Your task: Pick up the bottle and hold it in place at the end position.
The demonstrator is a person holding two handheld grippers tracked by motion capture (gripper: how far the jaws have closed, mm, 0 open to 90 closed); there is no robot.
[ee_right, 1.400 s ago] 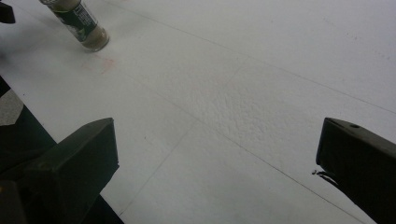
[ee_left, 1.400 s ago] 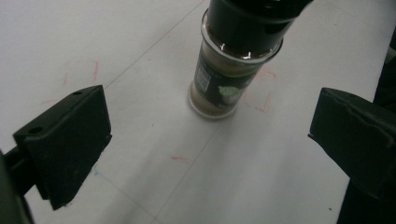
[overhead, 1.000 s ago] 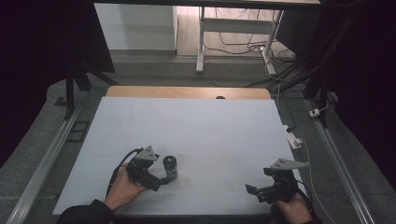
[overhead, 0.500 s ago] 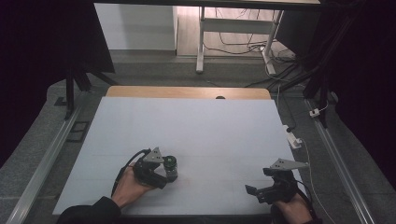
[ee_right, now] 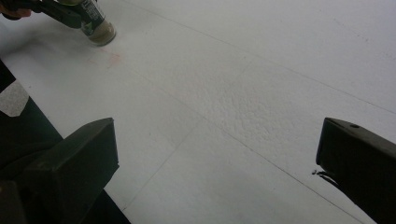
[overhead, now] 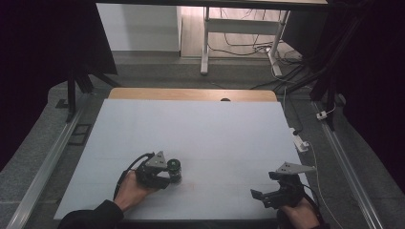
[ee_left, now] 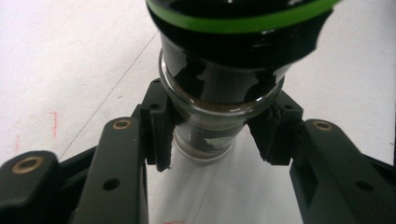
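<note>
At about seven o'clock on the white table (overhead: 200,129), the left gripper (overhead: 168,172) has its jaws closed around the glass body of a small jar (ee_left: 219,116) with a black, green-ringed lid; its label is too blurred to read. Faint red marks (ee_right: 109,58) tint the sheet just beside the jar. At five o'clock the right gripper (overhead: 261,196) hangs wide apart, holding nothing, while cables (overhead: 248,45) trail over the floor at twelve o'clock.
</note>
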